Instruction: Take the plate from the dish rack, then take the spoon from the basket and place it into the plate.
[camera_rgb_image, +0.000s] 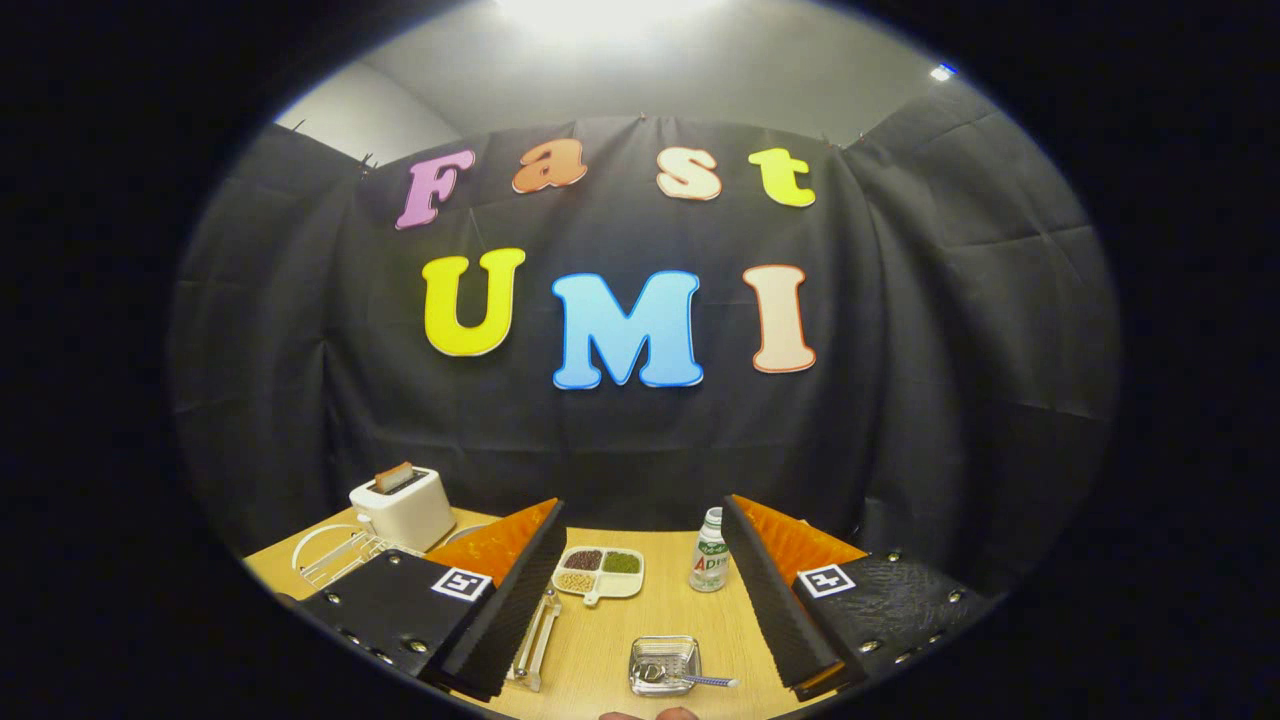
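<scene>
Between the wide-spread fingers (640, 590) bare tabletop (670, 610) lies open, hemmed by a peeler (535, 640), a divided snack dish (600, 573), a small bottle (709, 551) and the spoon's basket (664, 665).

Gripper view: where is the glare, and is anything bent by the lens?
Gripper view: strong glare on the ceiling above the cloth wall; the fisheye curves the table edge; the open tool and the basket between its fingers look sharp.
</scene>
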